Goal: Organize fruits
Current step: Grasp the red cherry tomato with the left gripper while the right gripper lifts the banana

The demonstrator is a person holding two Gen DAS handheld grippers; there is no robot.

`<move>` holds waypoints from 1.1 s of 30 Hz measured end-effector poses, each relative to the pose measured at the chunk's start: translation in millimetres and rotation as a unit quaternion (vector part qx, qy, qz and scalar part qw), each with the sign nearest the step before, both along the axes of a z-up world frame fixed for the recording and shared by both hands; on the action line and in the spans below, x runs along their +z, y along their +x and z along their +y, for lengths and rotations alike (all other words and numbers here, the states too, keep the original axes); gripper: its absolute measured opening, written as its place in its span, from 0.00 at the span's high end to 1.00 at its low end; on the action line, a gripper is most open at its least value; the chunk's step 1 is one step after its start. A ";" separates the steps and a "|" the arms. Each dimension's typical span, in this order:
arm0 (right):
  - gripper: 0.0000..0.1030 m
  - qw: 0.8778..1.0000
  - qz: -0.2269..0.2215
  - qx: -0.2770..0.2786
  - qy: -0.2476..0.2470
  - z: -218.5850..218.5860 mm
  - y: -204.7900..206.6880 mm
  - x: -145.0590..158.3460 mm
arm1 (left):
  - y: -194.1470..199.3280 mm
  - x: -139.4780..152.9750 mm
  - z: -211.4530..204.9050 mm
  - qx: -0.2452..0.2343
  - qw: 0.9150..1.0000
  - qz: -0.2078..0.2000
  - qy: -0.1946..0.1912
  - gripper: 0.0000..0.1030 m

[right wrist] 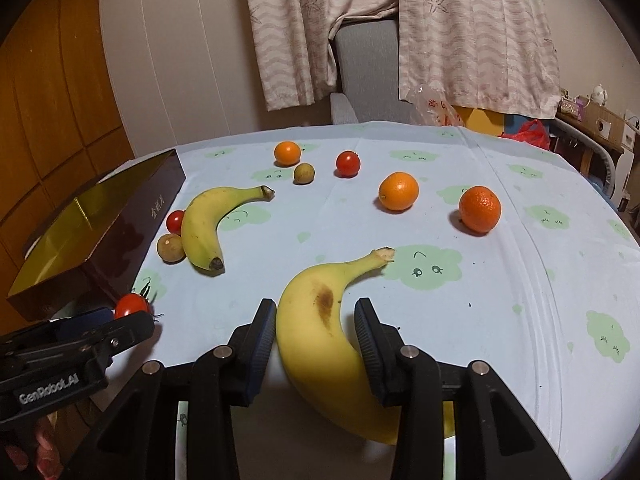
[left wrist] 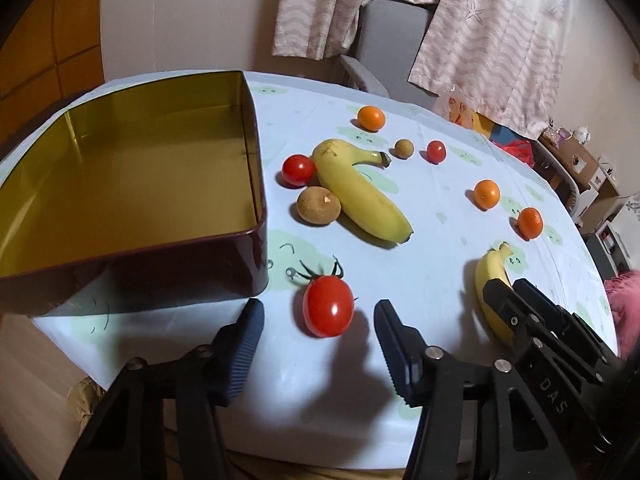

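Observation:
A stemmed red tomato [left wrist: 327,307] lies on the tablecloth between the tips of my left gripper [left wrist: 320,320], whose jaws stand apart with gaps on both sides of it. My right gripper [right wrist: 316,316] is shut on a yellow banana [right wrist: 320,340] with a brown bruise, which lies on the table; the pads press its two sides. In the left wrist view that banana [left wrist: 490,276] shows under the right gripper [left wrist: 516,300]. An open dark-red tin box [left wrist: 160,280] with a gold inside sits at the left, with no fruit in the part that shows.
A second banana [left wrist: 360,196], two small tomatoes [left wrist: 298,170], two brown round fruits [left wrist: 318,205] and three oranges [left wrist: 487,194] lie scattered on the light blue cloth [right wrist: 520,300]. A grey chair [right wrist: 368,72] and hanging pyjamas [right wrist: 460,32] stand behind the table.

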State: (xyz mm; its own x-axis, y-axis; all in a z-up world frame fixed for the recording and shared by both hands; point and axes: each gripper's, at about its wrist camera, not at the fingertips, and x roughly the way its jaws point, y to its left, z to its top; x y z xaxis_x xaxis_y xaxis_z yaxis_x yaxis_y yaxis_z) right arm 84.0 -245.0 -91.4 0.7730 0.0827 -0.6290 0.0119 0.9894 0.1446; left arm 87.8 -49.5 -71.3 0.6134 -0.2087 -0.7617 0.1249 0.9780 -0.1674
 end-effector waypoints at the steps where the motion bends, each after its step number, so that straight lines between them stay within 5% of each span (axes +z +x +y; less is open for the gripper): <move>1: 0.60 1.000 -0.001 0.000 0.002 -0.7 -0.4 -0.1 | 0.4 -0.3 -2.4 -0.005 1.000 -0.001 0.001 0.48; 7: 0.60 1.000 -0.007 0.001 0.007 -1.2 -1.4 -0.6 | 4.3 -1.0 -7.8 -0.005 1.000 -0.008 -0.002 0.53; 15: 0.60 1.000 -0.009 0.001 0.012 -2.2 -1.4 -0.8 | 6.2 -3.9 -6.3 -0.012 1.000 -0.021 0.001 0.75; 26: 0.60 1.000 -0.004 0.001 0.006 1.3 0.1 0.4 | -8.9 -4.0 5.6 -0.033 0.999 -0.025 -0.021 0.75; 33: 0.59 0.998 0.059 0.037 0.004 -4.4 10.7 7.6 | -11.6 -5.3 10.6 -0.042 0.999 -0.021 -0.027 0.75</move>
State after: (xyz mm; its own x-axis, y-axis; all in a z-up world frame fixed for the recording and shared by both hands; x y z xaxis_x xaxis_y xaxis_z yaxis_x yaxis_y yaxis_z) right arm 94.7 -249.5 -83.7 0.6858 0.1419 -0.7138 -0.0430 0.9870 0.1549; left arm 76.2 -38.9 -76.6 0.6237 -0.3008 -0.7214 0.2134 0.9535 -0.2130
